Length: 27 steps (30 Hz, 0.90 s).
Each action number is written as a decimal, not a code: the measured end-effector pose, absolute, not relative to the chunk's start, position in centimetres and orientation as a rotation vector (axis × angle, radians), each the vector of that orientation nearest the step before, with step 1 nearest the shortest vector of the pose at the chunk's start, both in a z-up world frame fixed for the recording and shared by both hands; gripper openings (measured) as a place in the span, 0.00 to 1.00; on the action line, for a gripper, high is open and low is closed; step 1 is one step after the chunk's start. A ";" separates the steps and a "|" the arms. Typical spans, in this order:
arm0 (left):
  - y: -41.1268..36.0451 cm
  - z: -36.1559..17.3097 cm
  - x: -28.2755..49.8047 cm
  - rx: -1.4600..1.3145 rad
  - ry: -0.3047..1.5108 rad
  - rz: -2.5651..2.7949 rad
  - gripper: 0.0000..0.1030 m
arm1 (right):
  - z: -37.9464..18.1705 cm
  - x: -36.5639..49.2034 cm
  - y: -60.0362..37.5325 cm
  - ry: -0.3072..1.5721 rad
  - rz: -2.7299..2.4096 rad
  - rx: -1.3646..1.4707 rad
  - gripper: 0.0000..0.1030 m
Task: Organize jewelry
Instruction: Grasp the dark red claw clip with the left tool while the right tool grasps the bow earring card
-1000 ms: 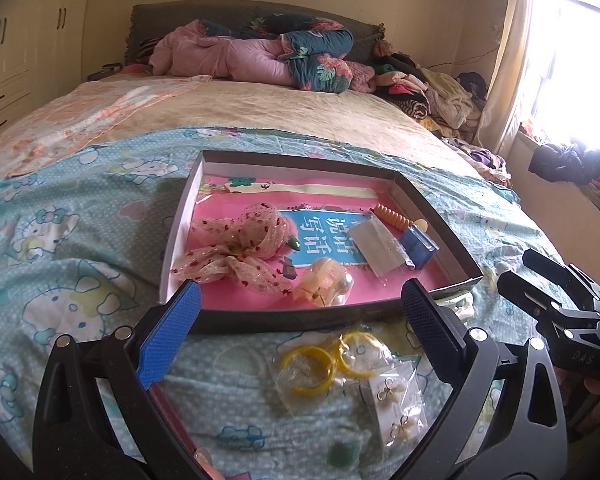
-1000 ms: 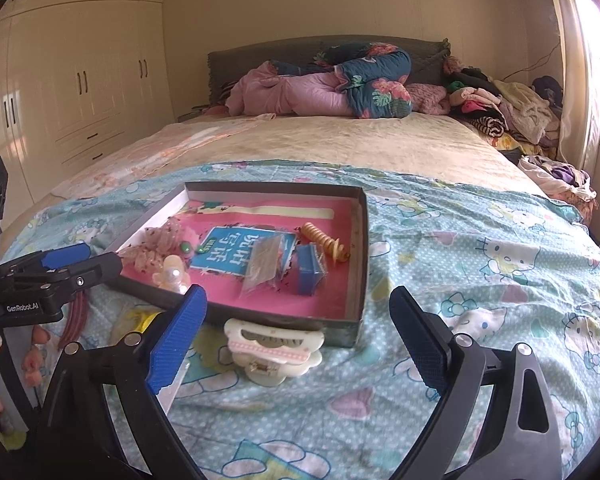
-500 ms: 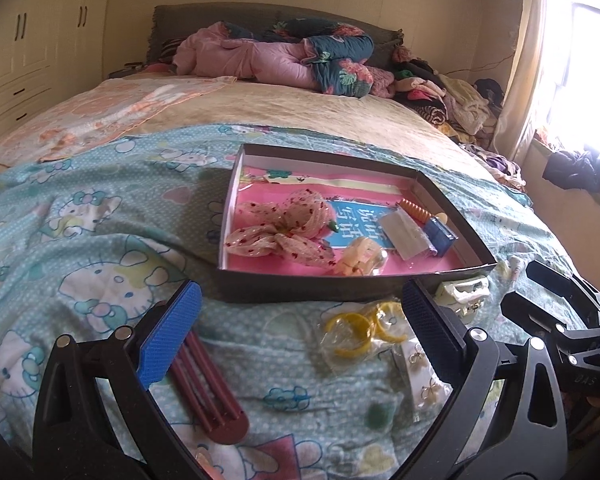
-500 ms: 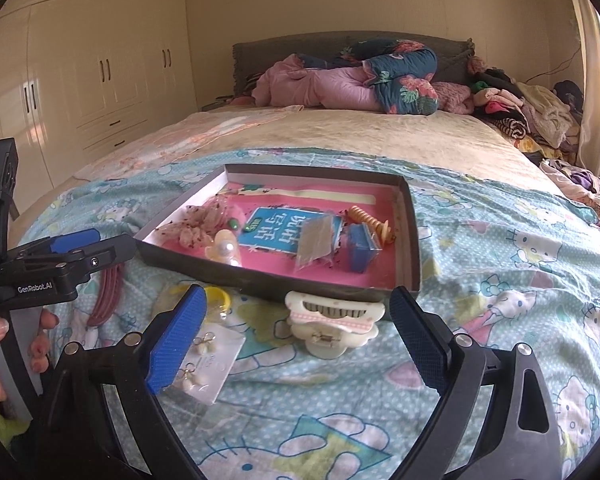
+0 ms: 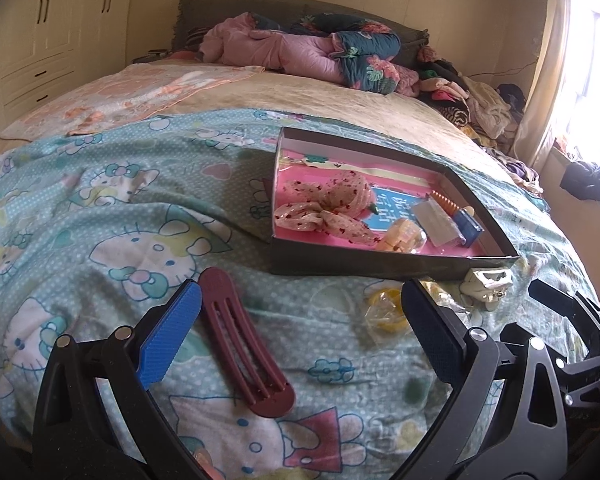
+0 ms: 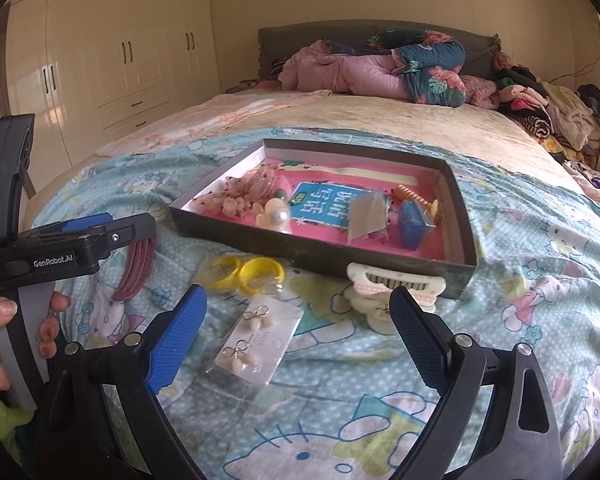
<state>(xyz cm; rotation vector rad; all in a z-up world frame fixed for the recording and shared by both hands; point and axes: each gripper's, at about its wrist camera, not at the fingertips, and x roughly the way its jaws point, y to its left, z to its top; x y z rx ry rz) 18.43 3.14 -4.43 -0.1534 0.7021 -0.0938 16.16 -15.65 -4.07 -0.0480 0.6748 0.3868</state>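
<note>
Shallow dark-walled box (image 6: 456, 196) with pink lining sits on cartoon-print bedspread (image 5: 100, 208), mid-bed. Inside it: a dotted fabric scrunchie (image 5: 328, 208) at its left end, a pearl-topped clip (image 6: 276, 216) by the near wall, a clear packet (image 6: 366, 212), a blue item (image 6: 412, 222) and an orange spiral tie (image 6: 414, 196) toward the right end.

Loose on the bedspread, near side of the box: maroon hair clip (image 5: 246, 344), two yellow rings in a clear bag (image 6: 248, 272), a card of pearl earrings (image 6: 256, 338), a cream claw clip (image 6: 396, 286) touching the box's near wall.

Left gripper (image 5: 300, 336): jaws wide apart, nothing held; maroon clip lies between them, just beside the left blue pad (image 5: 172, 336). A hand (image 6: 4, 340) grips its handle.

Right gripper (image 6: 298, 338): jaws spread wide, empty, earring card between and just ahead of them.

Box's near wall stands between the loose pieces and the lining. Open bedspread left of the box and to its right; folded pink quilt (image 6: 352, 72) and clothes pile (image 6: 548, 112) well apart at the headboard end
</note>
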 end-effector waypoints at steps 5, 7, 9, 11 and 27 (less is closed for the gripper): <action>3.8 -4.8 18.2 -0.162 0.721 -0.065 0.89 | -4.4 15.9 -15.0 0.686 0.408 -0.053 0.87; 4.0 -4.9 18.1 -0.166 0.727 -0.059 0.89 | -4.6 15.8 -14.7 0.694 0.419 -0.056 0.87; 4.2 -5.3 18.2 -0.161 0.746 -0.047 0.89 | -4.8 15.8 -14.5 0.699 0.426 -0.060 0.87; 4.4 -5.7 18.2 -0.169 0.764 -0.041 0.89 | -5.0 15.7 -14.3 0.704 0.435 -0.065 0.87; 5.4 -8.6 19.0 -0.241 0.905 -0.027 0.88 | -7.4 17.1 -13.3 0.778 0.434 -0.056 0.87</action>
